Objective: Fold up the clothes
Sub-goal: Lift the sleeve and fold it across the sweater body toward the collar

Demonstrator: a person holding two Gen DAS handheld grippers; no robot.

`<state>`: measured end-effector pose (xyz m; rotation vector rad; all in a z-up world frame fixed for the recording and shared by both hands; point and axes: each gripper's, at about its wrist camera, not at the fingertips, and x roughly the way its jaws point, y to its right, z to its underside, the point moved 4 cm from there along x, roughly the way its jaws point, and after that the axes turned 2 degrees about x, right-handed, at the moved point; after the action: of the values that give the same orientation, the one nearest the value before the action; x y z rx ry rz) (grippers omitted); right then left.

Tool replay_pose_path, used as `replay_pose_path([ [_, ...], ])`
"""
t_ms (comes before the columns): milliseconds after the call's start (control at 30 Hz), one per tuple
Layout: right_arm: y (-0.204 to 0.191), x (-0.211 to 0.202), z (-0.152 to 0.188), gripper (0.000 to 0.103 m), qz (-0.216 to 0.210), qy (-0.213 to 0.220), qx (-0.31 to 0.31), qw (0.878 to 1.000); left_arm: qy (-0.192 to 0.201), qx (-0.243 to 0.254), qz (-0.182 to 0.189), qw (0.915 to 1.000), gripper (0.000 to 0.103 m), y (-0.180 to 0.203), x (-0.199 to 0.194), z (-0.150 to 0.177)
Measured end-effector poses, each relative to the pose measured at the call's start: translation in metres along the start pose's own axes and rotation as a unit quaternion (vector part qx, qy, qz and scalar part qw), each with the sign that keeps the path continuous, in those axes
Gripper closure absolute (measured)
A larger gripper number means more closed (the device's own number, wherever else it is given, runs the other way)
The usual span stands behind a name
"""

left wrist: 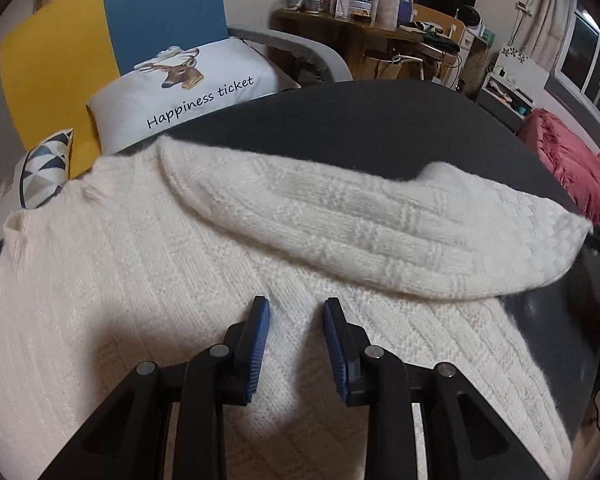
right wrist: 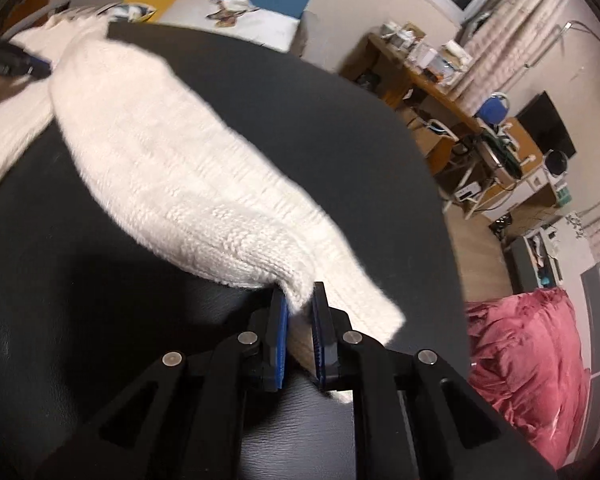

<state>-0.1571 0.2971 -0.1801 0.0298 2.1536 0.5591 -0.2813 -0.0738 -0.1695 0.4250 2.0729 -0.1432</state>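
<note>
A cream knitted sweater [left wrist: 140, 280] lies flat on a black surface [left wrist: 340, 120]. One sleeve [left wrist: 360, 220] stretches across its body toward the right. My left gripper [left wrist: 296, 304] hovers open just above the sweater's body, nothing between its blue pads. In the right wrist view the same sleeve [right wrist: 172, 168] runs from the upper left down to my right gripper [right wrist: 300, 292], which is shut on the sleeve's cuff end. The left gripper [right wrist: 32, 66] shows at the far left edge there, beside the sweater's body [right wrist: 8, 132].
A white deer-print cushion [left wrist: 188, 88] and a patterned cushion [left wrist: 46, 168] lie behind the sweater. A red blanket [right wrist: 532, 360] lies right of the black surface [right wrist: 340, 120]. A cluttered wooden desk [left wrist: 360, 36] stands further back.
</note>
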Motion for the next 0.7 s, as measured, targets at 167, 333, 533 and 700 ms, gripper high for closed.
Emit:
replay_pose_path([
  [167, 0.030, -0.017, -0.030, 0.092, 0.033, 0.015, 0.004, 0.999, -0.008, 0.003, 0.020, 0.9998, 0.074, -0.002, 0.000, 0.003],
  [333, 0.056, -0.032, -0.079, 0.092, 0.056, 0.037, 0.001, 0.998, -0.013, 0.022, 0.024, 0.9994, 0.074, -0.001, 0.000, 0.003],
  [533, 0.071, 0.003, -0.119, 0.092, 0.058, 0.001, 0.018, 0.998, -0.016, 0.040, 0.038, 0.9983, 0.074, -0.005, 0.003, 0.000],
  [700, 0.080, 0.042, -0.147, 0.092, 0.054, -0.041, 0.036, 0.997, -0.015, 0.041, 0.052, 0.9977, 0.074, -0.010, 0.005, 0.000],
])
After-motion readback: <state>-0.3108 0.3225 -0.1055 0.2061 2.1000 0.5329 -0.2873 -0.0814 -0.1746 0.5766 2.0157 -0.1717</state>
